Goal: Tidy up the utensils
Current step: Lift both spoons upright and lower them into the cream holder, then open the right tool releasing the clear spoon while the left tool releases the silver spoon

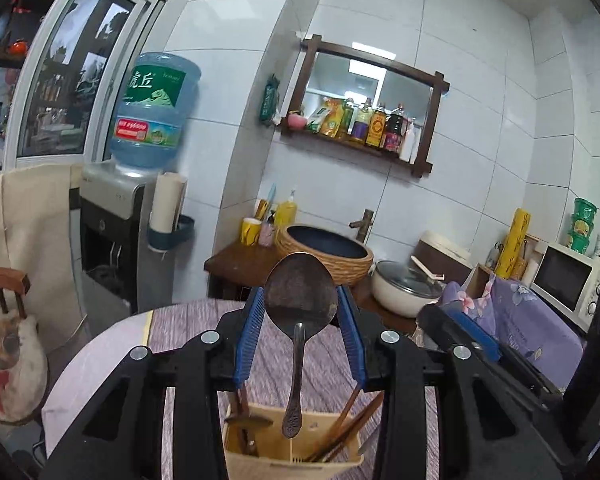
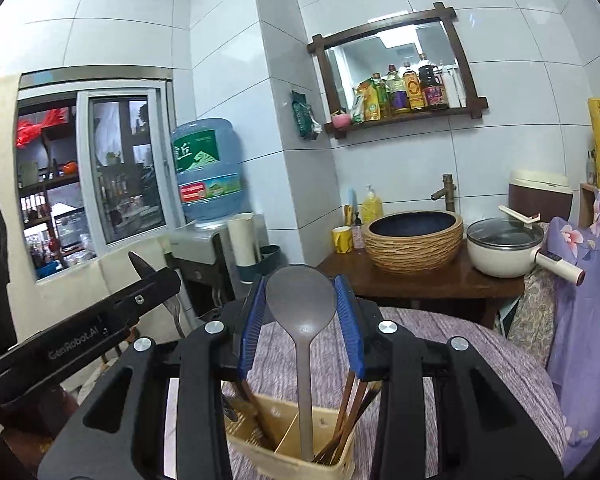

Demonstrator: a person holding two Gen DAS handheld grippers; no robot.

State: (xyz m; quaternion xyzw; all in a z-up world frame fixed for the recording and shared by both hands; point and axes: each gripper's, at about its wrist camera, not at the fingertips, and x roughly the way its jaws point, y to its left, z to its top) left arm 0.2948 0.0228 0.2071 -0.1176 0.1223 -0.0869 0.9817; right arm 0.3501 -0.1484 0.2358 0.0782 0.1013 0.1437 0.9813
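In the left wrist view my left gripper (image 1: 301,294) is shut on the bowl of a dark, worn metal spoon (image 1: 298,368). Its handle hangs straight down, ending just above a beige divided utensil holder (image 1: 260,460). The holder contains wooden chopsticks (image 1: 352,424) and another dark utensil (image 1: 247,422). In the right wrist view my right gripper (image 2: 301,292) is shut on the bowl of a grey spoon (image 2: 305,380). That handle reaches down into the holder (image 2: 256,450), beside the chopsticks (image 2: 346,412). Each gripper shows at the edge of the other's view.
The holder stands on a round table with a purple-grey cloth (image 2: 460,360). Behind it are a wooden counter with a woven basin (image 2: 414,240) and a lidded white pot (image 2: 504,246). A water dispenser (image 1: 112,240) and a small chair (image 1: 4,292) stand left, a microwave (image 1: 568,280) right.
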